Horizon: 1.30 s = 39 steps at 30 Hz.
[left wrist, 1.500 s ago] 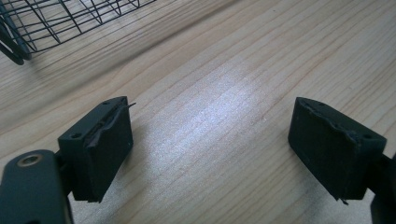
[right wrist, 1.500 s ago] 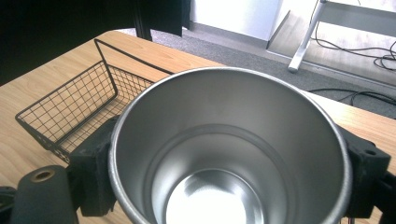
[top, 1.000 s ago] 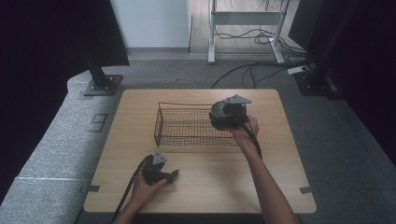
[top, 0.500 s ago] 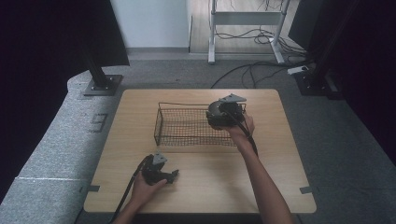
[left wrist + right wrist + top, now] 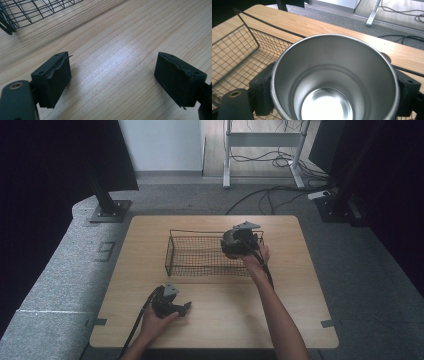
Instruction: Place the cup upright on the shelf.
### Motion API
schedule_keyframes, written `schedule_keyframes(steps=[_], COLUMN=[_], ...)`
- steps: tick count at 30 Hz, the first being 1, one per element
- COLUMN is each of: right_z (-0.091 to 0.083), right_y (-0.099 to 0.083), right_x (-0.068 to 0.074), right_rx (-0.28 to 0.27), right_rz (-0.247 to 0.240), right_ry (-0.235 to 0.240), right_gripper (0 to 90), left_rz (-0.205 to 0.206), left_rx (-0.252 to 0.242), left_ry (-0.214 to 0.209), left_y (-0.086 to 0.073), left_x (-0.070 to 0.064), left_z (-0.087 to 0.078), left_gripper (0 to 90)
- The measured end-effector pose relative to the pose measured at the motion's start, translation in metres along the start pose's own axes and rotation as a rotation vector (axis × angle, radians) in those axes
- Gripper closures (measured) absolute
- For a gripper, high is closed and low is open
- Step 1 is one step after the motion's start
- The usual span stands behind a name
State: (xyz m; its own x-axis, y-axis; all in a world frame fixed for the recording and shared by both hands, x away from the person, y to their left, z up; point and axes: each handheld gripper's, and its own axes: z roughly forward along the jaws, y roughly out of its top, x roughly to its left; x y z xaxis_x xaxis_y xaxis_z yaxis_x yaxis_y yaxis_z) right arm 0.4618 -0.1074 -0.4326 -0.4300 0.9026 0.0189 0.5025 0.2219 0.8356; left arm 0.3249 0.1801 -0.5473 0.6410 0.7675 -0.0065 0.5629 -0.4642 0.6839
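- While the right gripper hangs over the right end of the wire basket, its jaws pinch a steel cup from both sides, the black pads pressed against the outer wall just under the rim.
- The cup sits upright between those jaws, mouth up and empty, held above the basket's mesh floor rather than resting on it, as far as I can judge.
- Smooth metal against flat pads looks slippery to me; a small loosening or a sudden tilt of the hand could let the cup slide down and clatter into the basket.
- If it comes down too near the basket's far rim or end wall, the base could catch the wire and tip over.
- The basket is light and unheld, so a knock from the gripper could push it across the wooden table.
- The left gripper rests low near the table's front edge, jaws spread wide over bare wood, holding nothing, well apart from the basket.
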Motion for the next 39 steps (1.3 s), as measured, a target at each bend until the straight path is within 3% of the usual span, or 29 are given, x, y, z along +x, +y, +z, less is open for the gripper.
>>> schedule_keyframes(steps=[9, 24, 39], right_z=[0.013, 0.026, 0.042], right_y=[-0.007, -0.012, -0.020], right_x=[-0.007, -0.009, -0.007], right_rx=[0.026, 0.057, 0.150], right_rz=[0.033, 0.044, 0.044], right_ry=[-0.015, -0.024, -0.038], right_gripper=[14.2, 14.2, 14.1], left_rz=[0.001, 0.002, 0.001], left_rx=[0.000, 0.000, -0.001], left_ry=[0.001, 0.000, 0.000], left_y=[0.000, 0.000, 0.000], left_x=[0.000, 0.000, 0.000], left_z=[0.000, 0.000, 0.000], left_gripper=[13.7, 13.8, 13.8])
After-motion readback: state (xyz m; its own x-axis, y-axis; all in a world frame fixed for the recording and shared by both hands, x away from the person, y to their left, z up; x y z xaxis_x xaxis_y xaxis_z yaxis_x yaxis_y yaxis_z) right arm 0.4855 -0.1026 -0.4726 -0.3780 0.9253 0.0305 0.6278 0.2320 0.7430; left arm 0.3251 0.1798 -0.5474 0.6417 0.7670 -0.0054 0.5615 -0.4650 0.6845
